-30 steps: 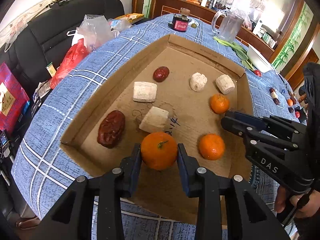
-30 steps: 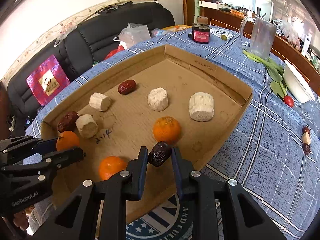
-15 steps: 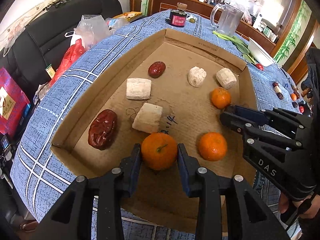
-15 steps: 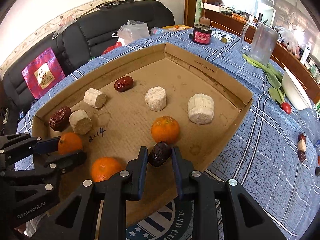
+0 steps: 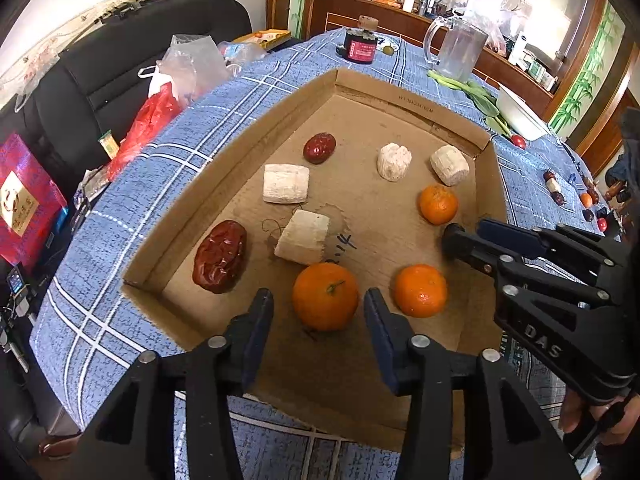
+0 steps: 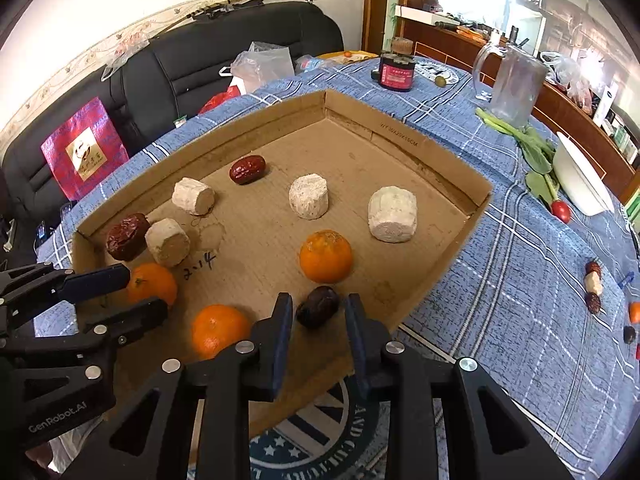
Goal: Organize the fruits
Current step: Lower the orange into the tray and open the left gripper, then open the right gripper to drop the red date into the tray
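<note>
Your blue checked tablecloth [image 5: 120, 224] carries the shallow cardboard tray [image 5: 224, 160], and nearly all the sorting sits inside it: four pale chunks, three tangerines, two red dates and one dark date. In the left wrist view, your left gripper [image 5: 318, 312] has just let go: a second ago its pads were clamped on the nearest tangerine [image 5: 325, 296], and now the jaws are opening, with a clear gap on both sides of the fruit, which rests on the tray floor near the front wall beside a second tangerine [image 5: 420, 290]. In the right wrist view, your right gripper [image 6: 318, 320] is doing the same with the dark date [image 6: 318, 306]: it was pinched before, and now the jaws are opening, with slivers of daylight either side and the date lying on the cardboard just in front of the third tangerine [image 6: 326, 256]. So both placements look finished. A few small fruits [image 6: 592, 284] lie loose on the cloth at the right, likely your next pickups.
</note>
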The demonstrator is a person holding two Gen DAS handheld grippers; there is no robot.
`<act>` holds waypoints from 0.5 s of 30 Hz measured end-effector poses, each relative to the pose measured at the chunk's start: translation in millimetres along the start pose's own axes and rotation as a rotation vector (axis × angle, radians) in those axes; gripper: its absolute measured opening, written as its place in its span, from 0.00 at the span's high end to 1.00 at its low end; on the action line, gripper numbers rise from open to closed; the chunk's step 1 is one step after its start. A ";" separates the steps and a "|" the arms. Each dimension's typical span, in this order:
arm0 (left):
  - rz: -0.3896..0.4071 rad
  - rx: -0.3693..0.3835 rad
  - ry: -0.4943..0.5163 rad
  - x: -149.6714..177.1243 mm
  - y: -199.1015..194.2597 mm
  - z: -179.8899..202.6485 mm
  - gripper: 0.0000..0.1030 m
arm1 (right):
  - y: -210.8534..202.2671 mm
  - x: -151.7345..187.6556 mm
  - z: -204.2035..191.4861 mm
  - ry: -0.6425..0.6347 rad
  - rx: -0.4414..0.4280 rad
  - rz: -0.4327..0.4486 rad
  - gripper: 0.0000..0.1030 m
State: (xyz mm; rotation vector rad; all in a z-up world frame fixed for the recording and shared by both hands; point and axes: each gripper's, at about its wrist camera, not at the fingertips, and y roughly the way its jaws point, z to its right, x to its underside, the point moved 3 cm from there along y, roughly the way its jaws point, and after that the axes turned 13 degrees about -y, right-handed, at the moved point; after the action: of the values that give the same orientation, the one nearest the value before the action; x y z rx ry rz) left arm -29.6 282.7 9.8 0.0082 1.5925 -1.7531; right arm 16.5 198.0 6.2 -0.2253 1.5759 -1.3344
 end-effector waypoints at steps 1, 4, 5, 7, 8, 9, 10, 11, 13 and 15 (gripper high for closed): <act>0.005 -0.003 0.002 0.0 -1.6 0.9 0.52 | -3.9 0.8 0.2 0.004 0.000 0.006 0.67; 0.019 -0.003 0.006 -0.9 -7.1 4.6 0.50 | -16.3 4.7 1.9 0.012 0.008 0.026 0.62; 0.028 -0.007 0.009 -1.1 -9.7 6.9 0.49 | -20.2 6.2 3.1 0.015 0.010 0.032 0.61; 0.045 -0.016 0.017 -0.9 -13.3 10.7 0.45 | -28.8 10.7 6.2 0.027 0.021 0.044 0.60; 0.054 -0.021 0.023 -1.0 -15.2 13.7 0.44 | -32.6 13.3 8.4 0.035 0.025 0.049 0.60; 0.062 -0.023 0.030 -1.3 -17.0 17.4 0.42 | -36.1 16.3 10.9 0.044 0.027 0.051 0.59; 0.069 -0.024 0.036 -1.5 -18.7 21.6 0.42 | -39.8 20.1 14.4 0.056 0.031 0.053 0.59; 0.073 -0.022 0.042 -1.8 -19.8 25.6 0.42 | -42.7 23.3 17.6 0.066 0.036 0.054 0.59; 0.080 -0.019 0.056 -2.3 -21.6 35.4 0.40 | -49.0 31.6 26.6 0.091 0.048 0.053 0.59; 0.088 -0.014 0.075 -2.7 -21.7 47.1 0.36 | -54.3 39.9 35.7 0.115 0.063 0.052 0.59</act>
State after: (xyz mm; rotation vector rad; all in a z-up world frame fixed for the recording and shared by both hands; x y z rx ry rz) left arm -17.1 242.5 40.2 0.1362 1.6331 -1.6908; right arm 1.4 128.2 33.0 -0.0691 1.6215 -1.3740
